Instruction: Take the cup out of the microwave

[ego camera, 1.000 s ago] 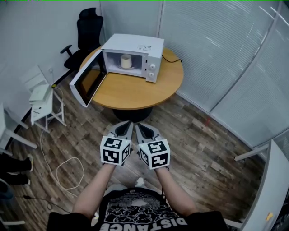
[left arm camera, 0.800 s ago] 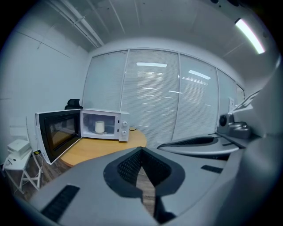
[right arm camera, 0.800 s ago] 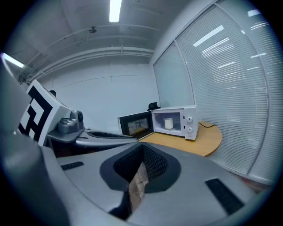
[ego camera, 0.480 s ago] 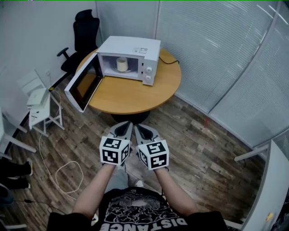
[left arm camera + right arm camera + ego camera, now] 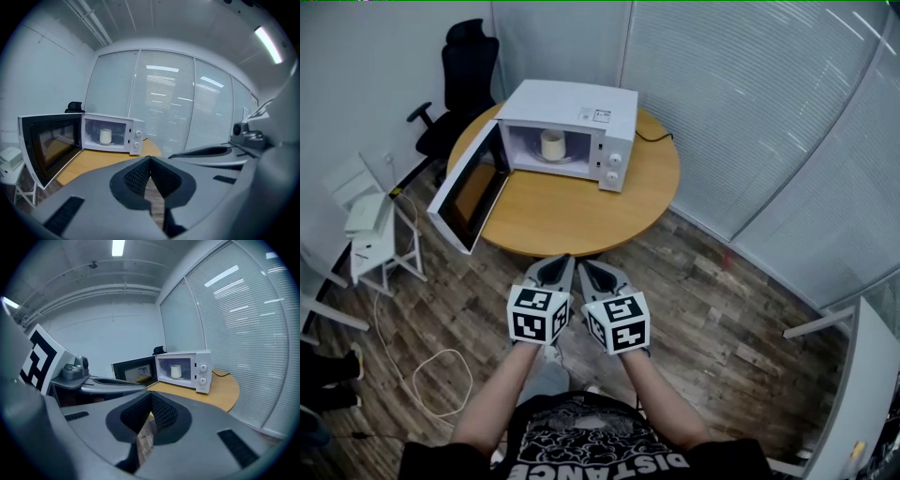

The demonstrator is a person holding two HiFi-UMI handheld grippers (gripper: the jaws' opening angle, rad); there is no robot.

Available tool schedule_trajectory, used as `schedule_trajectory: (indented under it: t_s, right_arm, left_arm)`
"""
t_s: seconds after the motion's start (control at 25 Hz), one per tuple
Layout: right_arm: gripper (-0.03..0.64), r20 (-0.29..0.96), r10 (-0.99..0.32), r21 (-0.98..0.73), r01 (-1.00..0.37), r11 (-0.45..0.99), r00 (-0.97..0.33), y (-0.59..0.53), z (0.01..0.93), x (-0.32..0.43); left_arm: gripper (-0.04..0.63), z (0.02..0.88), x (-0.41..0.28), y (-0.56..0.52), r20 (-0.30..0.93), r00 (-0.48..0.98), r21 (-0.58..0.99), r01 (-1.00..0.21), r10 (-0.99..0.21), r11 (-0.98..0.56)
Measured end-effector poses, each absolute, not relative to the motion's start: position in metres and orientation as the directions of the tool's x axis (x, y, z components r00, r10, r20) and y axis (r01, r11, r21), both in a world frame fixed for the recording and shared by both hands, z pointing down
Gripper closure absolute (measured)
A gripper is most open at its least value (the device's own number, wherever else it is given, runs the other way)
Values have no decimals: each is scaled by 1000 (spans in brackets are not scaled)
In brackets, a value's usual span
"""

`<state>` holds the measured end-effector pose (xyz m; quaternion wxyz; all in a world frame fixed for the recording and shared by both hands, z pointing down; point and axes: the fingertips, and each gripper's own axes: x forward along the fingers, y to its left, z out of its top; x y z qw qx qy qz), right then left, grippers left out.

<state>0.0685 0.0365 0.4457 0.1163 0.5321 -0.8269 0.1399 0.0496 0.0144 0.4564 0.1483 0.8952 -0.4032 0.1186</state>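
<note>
A white microwave (image 5: 572,127) stands on a round wooden table (image 5: 581,202), its door (image 5: 467,192) swung wide open to the left. Inside it, a cream cup (image 5: 551,145) stands upright on the turntable. The cup (image 5: 106,136) also shows in the left gripper view, and the cup (image 5: 176,371) in the right gripper view, small and far off. My left gripper (image 5: 559,266) and right gripper (image 5: 589,268) are held side by side above the wooden floor, just short of the table's near edge. Both are shut and hold nothing.
A black office chair (image 5: 459,75) stands behind the table at the left. A small white rack (image 5: 370,220) and a loose cable (image 5: 431,375) lie on the floor at the left. Blind-covered glass walls (image 5: 750,112) run along the back and right. A white desk edge (image 5: 862,375) is at the right.
The table and microwave have drawn nearer and sit lower in the head view as I moved toward them. Both grippers stay shut, side by side.
</note>
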Motion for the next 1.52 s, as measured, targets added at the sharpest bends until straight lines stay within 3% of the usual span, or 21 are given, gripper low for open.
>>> schedule_trajectory:
  t_s: [0.76,1.52]
  right_arm:
    - [601,371,-873,-50,-946,321,-316,-102,435,13]
    - [601,385,-880,-29,-957,290,-278,-165,444,-3]
  left_arm:
    - [584,453,-3,-126,310,716,216,-694,-625,-687]
    - [584,463,-24,-193,296,729,235,-682,-617,-693]
